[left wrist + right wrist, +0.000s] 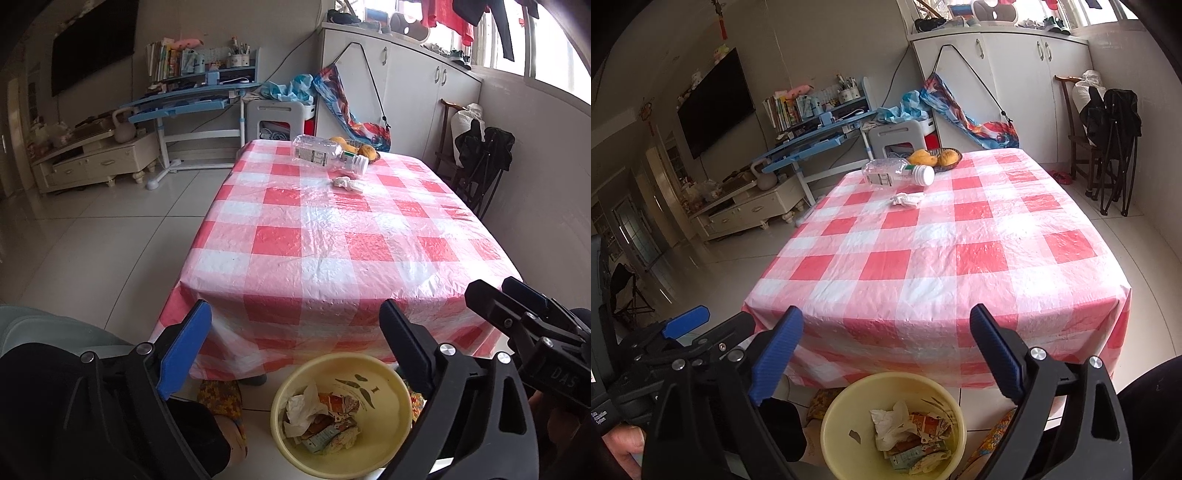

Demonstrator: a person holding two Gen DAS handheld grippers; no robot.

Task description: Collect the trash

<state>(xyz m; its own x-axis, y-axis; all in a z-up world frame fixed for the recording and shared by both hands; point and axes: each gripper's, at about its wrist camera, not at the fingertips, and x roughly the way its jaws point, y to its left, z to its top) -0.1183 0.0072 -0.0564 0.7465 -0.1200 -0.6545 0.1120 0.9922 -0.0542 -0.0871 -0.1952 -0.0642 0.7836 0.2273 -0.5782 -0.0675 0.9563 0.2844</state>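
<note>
Between the left gripper (295, 343) fingers nothing is held: both blue pads stand wide apart, released, above the yellow bin (341, 413) on the floor. Same for the right gripper (886, 347): fingers spread, empty, over the same bin, just beside the left one.

Bin sits at the near edge of the desk (332, 236), partly under the overhanging checked cloth. It already holds a crumpled tissue, torn carton bits and wrappers.

Remaining trash is at the far end of the desk: clear plastic bottle (328, 153) lying on its side, white cap toward the right, and a crumpled tissue wad (349, 183) just in front of it, apart from it.

My read: drop is done, next is a reach to the far end.
- Take the wad first; it's nearer and soft, so close fully.
- Grip the bottle across its body, not the cap; it may roll and will crush.
- Leave the fruit basket (945, 158) behind the bottle alone.

Count: 2 grippers, 1 bin, 1 bottle, 1 loose wad, 1 basket, 2 yellow fruits visible.
</note>
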